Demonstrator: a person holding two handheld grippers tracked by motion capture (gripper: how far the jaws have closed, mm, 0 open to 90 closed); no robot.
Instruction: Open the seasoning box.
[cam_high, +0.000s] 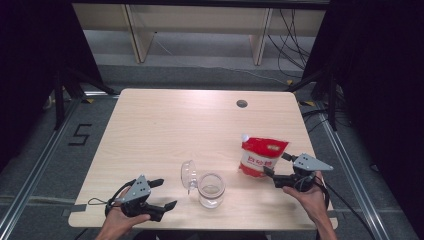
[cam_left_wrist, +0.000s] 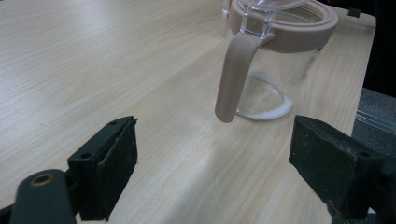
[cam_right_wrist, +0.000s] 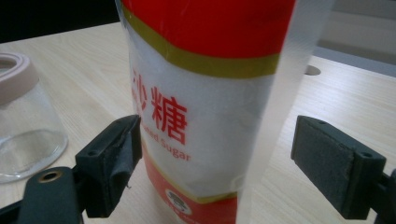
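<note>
High view: the red and white stand-up sugar pouch (cam_high: 262, 156) stands at right of centre on the pale wooden table (cam_high: 165, 125), spout corner up, within reach of the right gripper (cam_high: 272, 163). The clear glass jar with pink rim (cam_high: 211, 189) sits lower centre, lid swung aside, presumably to receive sugar.

Left gripper view: the left gripper (cam_left_wrist: 212, 161) rests released, jaws wide and empty, the jar's handle just beyond.

Right gripper view: the jaws straddle the pouch, pads apart from it, not yet grasping. Print reads "糖" and "Sugar".
</note>
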